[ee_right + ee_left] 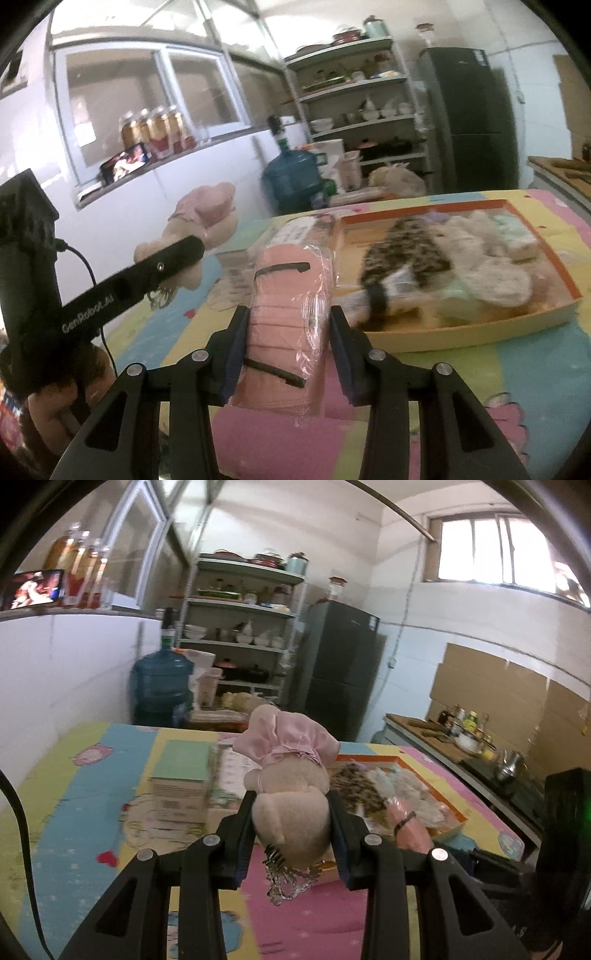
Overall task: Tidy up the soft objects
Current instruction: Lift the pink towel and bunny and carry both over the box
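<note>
My left tool [291, 812] grips the plush toy [291, 775], its long axis running away from me, pink-capped end farthest. My right tool [288, 332] clamps the pink mask pack [288, 314] lengthwise, above the surface [517, 369], beside the tray [480, 328].

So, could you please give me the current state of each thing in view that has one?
Left gripper: fingers shut on the plush toy.
Plush toy: held off the table, a keychain dangling from it.
Right gripper: fingers shut on the pink pack.
Pink pack: held above the table, in clear wrap.
Tray: on the table, holding soft items.
Box: on the table, closed.
</note>
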`<state>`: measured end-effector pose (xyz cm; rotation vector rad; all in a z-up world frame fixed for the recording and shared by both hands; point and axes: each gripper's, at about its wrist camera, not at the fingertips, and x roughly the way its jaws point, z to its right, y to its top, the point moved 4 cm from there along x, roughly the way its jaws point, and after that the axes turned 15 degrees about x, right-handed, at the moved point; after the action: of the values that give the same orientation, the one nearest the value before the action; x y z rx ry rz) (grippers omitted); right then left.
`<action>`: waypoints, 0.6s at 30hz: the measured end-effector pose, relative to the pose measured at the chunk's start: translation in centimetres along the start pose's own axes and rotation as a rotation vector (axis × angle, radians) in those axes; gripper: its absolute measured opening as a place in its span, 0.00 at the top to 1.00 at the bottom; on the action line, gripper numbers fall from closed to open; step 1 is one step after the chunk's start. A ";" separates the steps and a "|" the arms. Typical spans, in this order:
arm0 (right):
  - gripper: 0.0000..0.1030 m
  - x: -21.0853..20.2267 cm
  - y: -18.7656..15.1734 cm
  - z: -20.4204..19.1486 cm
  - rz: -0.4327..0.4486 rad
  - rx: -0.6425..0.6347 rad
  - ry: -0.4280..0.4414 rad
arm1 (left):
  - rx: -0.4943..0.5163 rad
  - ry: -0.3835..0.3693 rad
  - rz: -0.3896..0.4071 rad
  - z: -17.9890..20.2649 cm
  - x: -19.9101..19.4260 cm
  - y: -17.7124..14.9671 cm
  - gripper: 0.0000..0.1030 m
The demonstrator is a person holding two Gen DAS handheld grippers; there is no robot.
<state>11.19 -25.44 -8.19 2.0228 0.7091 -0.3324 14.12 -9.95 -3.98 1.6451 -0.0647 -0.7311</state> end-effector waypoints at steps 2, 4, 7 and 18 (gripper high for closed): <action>0.58 -1.0 0.6 1.4 0.031 0.017 -0.025 | 0.013 -0.023 -0.003 1.4 0.7 0.2 0.64; 0.58 -1.8 1.2 2.8 0.056 0.036 -0.044 | 0.028 -0.046 -0.004 2.7 1.4 0.5 0.64; 0.58 -3.0 2.2 4.9 0.094 0.066 -0.071 | 0.052 -0.068 -0.009 4.4 2.5 0.9 0.64; 0.58 -5.8 6.3 12.3 0.213 0.136 -0.175 | 0.084 -0.131 -0.045 9.1 8.3 2.3 0.64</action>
<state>10.94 -40.38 -7.39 2.1435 0.3677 -0.4357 17.08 -21.98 -5.57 1.6816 -0.1541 -0.8800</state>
